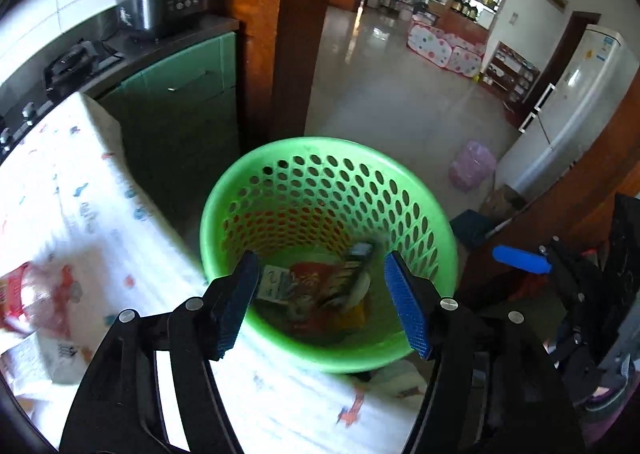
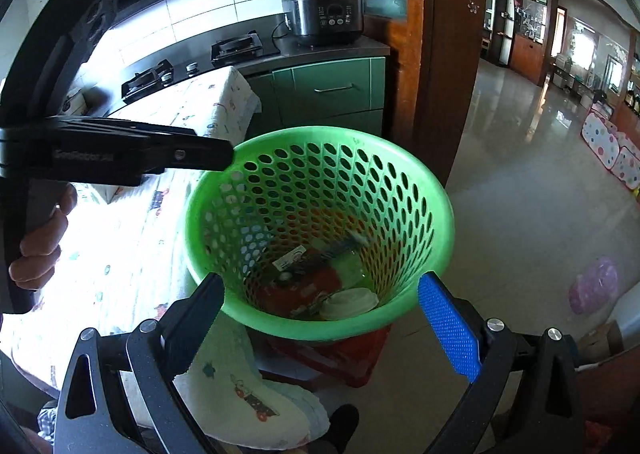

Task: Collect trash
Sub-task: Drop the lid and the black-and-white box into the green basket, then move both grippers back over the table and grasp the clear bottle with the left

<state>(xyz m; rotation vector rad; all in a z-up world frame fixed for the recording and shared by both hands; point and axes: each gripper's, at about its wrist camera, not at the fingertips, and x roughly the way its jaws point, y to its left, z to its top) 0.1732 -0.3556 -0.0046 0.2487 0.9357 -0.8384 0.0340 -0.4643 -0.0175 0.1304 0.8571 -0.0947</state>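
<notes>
A green perforated basket [image 1: 224, 213] stands at the table's edge. It holds trash: a red wrapper [image 1: 316, 278], printed paper [image 1: 276, 282], a white lid [image 2: 348, 304] and a blurred, dark striped wrapper [image 1: 360, 258]. My left gripper [image 1: 324, 302] hangs open over the basket's near rim, with nothing between its blue pads. My right gripper [image 2: 324, 322] is also open and empty, with the basket [image 2: 400, 157] rim between its fingers. A crumpled red and clear plastic pack [image 1: 36, 294] lies on the table at the left. A hand [image 2: 40, 246] holds the left gripper's handle.
The table wears a white printed cloth [image 1: 80, 189]. A red stool [image 2: 348, 358] sits under the basket. Green cabinets [image 1: 180, 101], a gas stove [image 2: 236, 47] and a rice cooker [image 2: 320, 17] stand behind. A wooden door post [image 1: 300, 33], a pink bag [image 1: 472, 169] and a fridge [image 1: 576, 93] are beyond.
</notes>
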